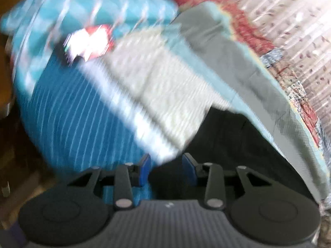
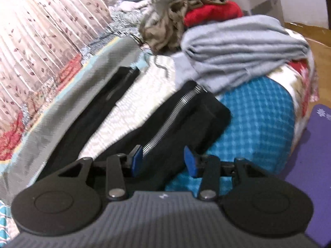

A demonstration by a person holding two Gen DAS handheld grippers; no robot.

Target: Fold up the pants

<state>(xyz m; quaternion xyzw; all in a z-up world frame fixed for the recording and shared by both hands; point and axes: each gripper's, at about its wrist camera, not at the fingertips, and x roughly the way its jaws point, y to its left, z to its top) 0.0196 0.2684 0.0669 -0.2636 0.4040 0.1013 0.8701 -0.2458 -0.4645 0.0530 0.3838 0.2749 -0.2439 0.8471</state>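
Observation:
Black pants (image 2: 182,122) lie spread on the bed, two legs running away from me. The right leg has a silver zipper (image 2: 171,119) along it; the left leg (image 2: 99,107) lies near the grey quilt band. My right gripper (image 2: 163,157) is open, its blue pads either side of the zippered leg's near end, holding nothing. In the blurred left wrist view, my left gripper (image 1: 166,163) is open just above the bed, with black pants fabric (image 1: 238,142) to its right. It holds nothing.
A bed with a white textured cover (image 1: 157,82), teal checked blanket (image 2: 256,128) and grey-edged patchwork quilt (image 2: 72,95). A pile of clothes at the far end: grey folded (image 2: 242,49), red (image 2: 213,12), olive (image 2: 167,26). Pleated leaf-print curtain (image 2: 41,31). Purple mat (image 2: 310,175) on the floor.

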